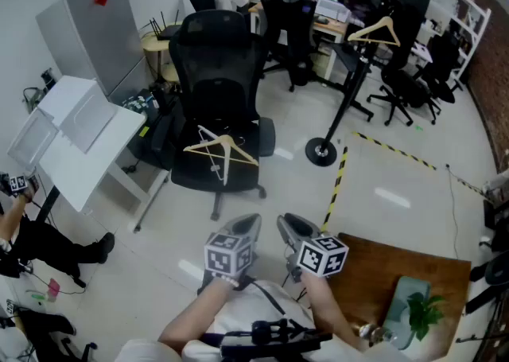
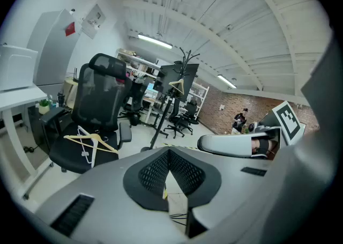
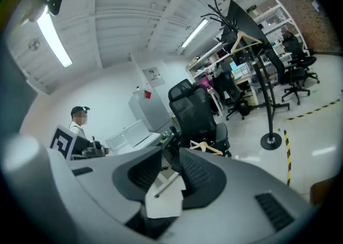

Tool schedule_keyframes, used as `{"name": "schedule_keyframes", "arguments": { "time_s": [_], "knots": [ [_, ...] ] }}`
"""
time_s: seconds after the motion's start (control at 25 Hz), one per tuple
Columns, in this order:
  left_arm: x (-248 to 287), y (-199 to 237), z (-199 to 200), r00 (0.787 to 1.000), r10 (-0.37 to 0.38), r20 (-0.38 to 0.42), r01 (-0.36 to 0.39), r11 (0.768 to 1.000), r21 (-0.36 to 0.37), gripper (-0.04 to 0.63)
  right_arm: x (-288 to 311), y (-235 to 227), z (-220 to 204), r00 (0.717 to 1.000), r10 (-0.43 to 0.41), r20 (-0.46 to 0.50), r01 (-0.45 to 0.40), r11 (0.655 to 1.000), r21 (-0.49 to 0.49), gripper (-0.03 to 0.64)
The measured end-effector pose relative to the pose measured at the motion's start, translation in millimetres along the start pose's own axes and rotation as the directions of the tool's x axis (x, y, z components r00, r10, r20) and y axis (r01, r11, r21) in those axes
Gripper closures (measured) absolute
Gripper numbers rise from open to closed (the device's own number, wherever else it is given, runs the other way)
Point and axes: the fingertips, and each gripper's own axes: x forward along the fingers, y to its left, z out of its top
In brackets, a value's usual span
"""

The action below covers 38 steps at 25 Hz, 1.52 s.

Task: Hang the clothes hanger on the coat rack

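In an open office with a pale floor (image 1: 382, 193), you are facing the black chair (image 1: 219, 74), where the wooden hanger (image 1: 221, 149) is lying on the seat, untouched. The coat rack (image 1: 350, 94) is standing well apart to the right, another hanger (image 1: 374, 32) hooked on it. Your left gripper (image 2: 169, 154) is holding its jaws together on nothing, while your right gripper (image 3: 170, 157) is keeping its jaws slightly apart, empty. Pickup and hanging are both waiting. The rack's top is blending into dark clutter.
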Motion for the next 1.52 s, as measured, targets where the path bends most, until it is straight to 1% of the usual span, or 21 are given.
{"name": "schedule_keyframes", "arguments": {
  "time_s": [0.2, 0.4, 0.52, 0.68, 0.88, 1.12, 1.32, 1.52],
  "knots": [
    [17, 30, 0, 1.000, 0.000, -0.027, -0.001, 1.000, -0.023, 0.601, 29, -4, -5, 1.000, 0.003, -0.025, -0.002, 1.000, 0.011, 0.476],
    [43, 65, 6, 0.998, 0.008, -0.063, -0.012, 0.999, -0.051, 0.600, 63, -19, -3, 0.998, -0.016, -0.059, 0.018, 1.000, 0.026, 0.476],
    [55, 95, 13, 0.997, 0.023, -0.067, -0.028, 0.997, -0.077, 0.600, 91, -28, 1, 0.996, -0.026, -0.081, 0.029, 0.999, 0.032, 0.476],
    [70, 145, 15, 0.995, 0.049, -0.089, -0.061, 0.989, -0.136, 0.601, 137, -40, 1, 0.991, -0.023, -0.130, 0.028, 0.999, 0.036, 0.476],
    [95, 205, 20, 0.988, 0.080, -0.134, -0.105, 0.977, -0.187, 0.600, 207, -51, 9, 0.981, -0.006, -0.195, 0.014, 0.999, 0.040, 0.466],
    [124, 261, 44, 0.983, 0.094, -0.160, -0.127, 0.969, -0.214, 0.600, 283, -62, 27, 0.963, 0.005, -0.269, -0.002, 1.000, 0.012, 0.451],
    [147, 296, 57, 0.980, 0.085, -0.182, -0.124, 0.968, -0.218, 0.601, 327, -77, 30, 0.949, -0.034, -0.315, 0.031, 0.999, -0.015, 0.399],
    [168, 329, 60, 0.975, 0.076, -0.209, -0.124, 0.965, -0.231, 0.600, 368, -93, 26, 0.932, -0.074, -0.355, 0.063, 0.997, -0.041, 0.394]
  ]
}}
